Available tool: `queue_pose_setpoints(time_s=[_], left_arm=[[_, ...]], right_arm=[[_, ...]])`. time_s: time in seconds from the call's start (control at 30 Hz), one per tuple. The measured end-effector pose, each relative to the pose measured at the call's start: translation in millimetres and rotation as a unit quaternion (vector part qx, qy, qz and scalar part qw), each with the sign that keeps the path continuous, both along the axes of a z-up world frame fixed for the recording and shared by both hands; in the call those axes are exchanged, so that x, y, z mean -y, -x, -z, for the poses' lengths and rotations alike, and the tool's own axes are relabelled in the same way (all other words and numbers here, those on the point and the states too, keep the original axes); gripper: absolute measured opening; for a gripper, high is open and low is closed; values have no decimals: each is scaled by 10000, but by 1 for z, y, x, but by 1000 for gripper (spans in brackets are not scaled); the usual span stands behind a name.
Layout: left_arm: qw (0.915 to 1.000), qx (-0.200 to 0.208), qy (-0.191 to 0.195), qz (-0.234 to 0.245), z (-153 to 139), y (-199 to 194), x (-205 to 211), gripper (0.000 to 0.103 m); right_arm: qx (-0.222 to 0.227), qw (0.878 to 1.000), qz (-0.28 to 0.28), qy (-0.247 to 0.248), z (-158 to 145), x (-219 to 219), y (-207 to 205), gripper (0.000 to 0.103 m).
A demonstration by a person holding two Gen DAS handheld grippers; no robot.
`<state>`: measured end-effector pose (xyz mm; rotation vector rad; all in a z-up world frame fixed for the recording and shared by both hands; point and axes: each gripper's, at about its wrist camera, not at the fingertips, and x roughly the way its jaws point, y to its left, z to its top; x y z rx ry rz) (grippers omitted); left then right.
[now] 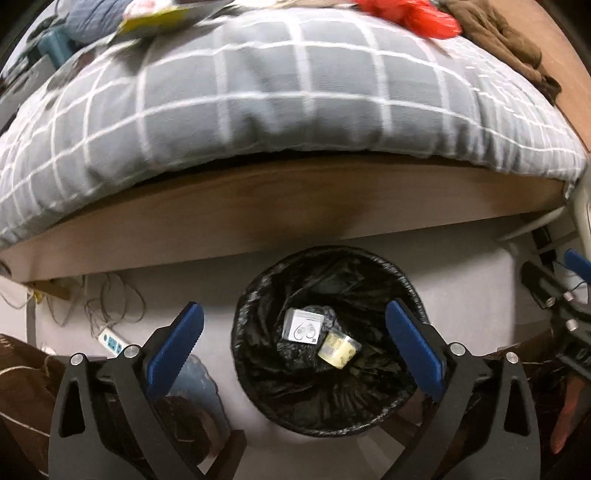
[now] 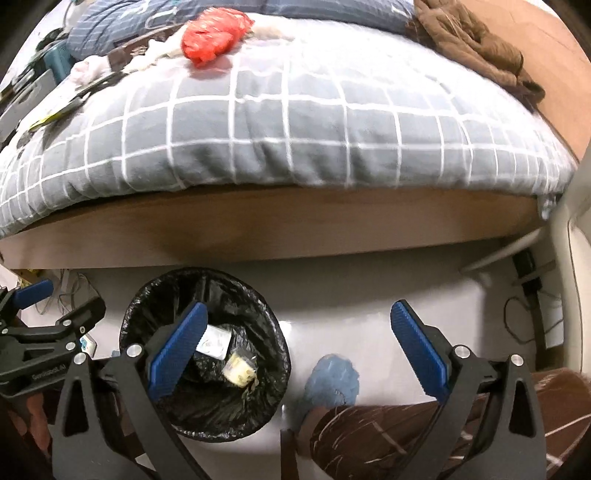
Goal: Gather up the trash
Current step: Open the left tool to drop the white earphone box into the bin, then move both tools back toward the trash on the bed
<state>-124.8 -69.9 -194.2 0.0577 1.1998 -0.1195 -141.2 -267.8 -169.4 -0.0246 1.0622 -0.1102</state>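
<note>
The left gripper [image 1: 293, 325] is held above a round bin [image 1: 330, 341] lined with a black bag, its blue-padded jaws spread wide with nothing between them. The right gripper [image 2: 297, 332] is likewise spread wide and empty, held over the pale floor [image 2: 347, 295] just beside the bin [image 2: 205, 352]. Two pieces of trash are seen lying on the crumpled liner at the bottom of the bin: a flat white packet [image 1: 302, 326] printed with a dark line drawing and a few lines of writing too small to be read, and a small yellowish packet [image 1: 338, 349] touching its corner. Pale lettering is seen on the body of the left gripper in the right wrist view, but it is too blurred to be read. Behind the bin a bed with a wooden side is covered by a grey checked quilt [image 1: 280, 92], on which a red plastic bag [image 2: 212, 35] and a brown garment [image 2: 476, 48] are lying. A white power strip [image 1: 112, 341] and loose cables are seen on the floor
</note>
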Motion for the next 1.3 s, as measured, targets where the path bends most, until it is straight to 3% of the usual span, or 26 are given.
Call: queue_pose_setpoints(time_s=[0.17, 0.5, 0.9, 1.3], left_arm=[[9989, 92, 247, -379, -17, 1, -33, 97], [9960, 602, 128, -646, -70, 2, -68, 97], [9943, 865, 130, -612, -114, -2, -82, 97], [9912, 1137, 158, -663, -154, -38, -86, 97]], right_arm=[[145, 9996, -222, 28, -14, -15, -4, 95], [506, 9973, -531, -81, -50, -43, -11, 95], [947, 9927, -752, 18, -98, -56, -30, 95], [1098, 9920, -619, -99, -127, -48, -69, 95]])
